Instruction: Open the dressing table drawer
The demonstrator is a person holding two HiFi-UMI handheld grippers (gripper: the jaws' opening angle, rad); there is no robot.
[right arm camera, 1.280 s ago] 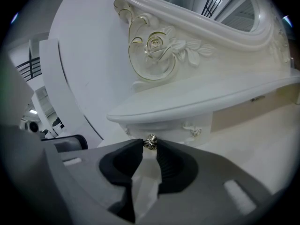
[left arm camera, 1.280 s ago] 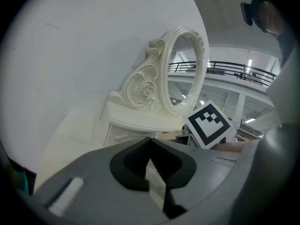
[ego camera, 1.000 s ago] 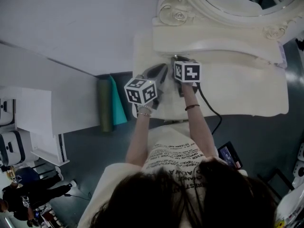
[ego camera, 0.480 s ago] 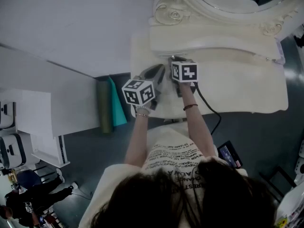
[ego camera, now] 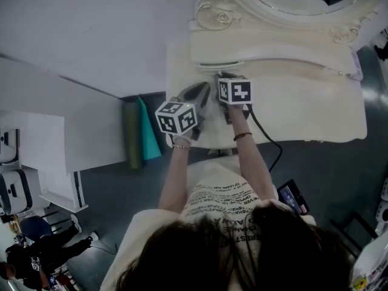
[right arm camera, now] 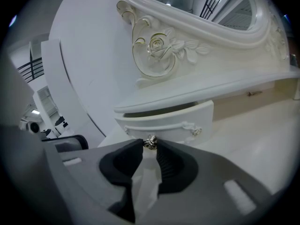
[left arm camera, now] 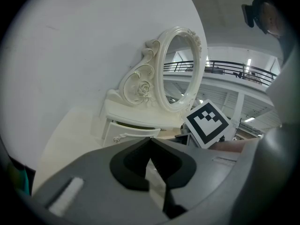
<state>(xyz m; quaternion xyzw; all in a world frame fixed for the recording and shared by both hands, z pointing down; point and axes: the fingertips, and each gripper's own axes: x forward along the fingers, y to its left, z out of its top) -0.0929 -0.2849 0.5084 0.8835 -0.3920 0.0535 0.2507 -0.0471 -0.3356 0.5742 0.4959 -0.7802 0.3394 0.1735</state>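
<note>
Plainly, in the head view both grippers reach over the left end of the dressing table [ego camera: 303,117], toward the base of the carved mirror [ego camera: 285,11]. The right gripper [ego camera: 225,77] is farther in and the left gripper [ego camera: 205,88] sits just beside it, a little nearer the person. In the left gripper view the jaws are pressed together with nothing between them. The small drawer [left arm camera: 130,131] lies ahead of them under the mirror shelf, well short of contact, so this hand looks parked out of the way rather than working. In the right gripper view the jaw tips pinch the drawer's little metal knob [right arm camera: 150,142], coming at it from the front and angled down (a sensible hold for a straight pull toward the person). A dark gap shows above the curved drawer front, so the drawer seems only slightly out, with most of the opening still to do.
</note>
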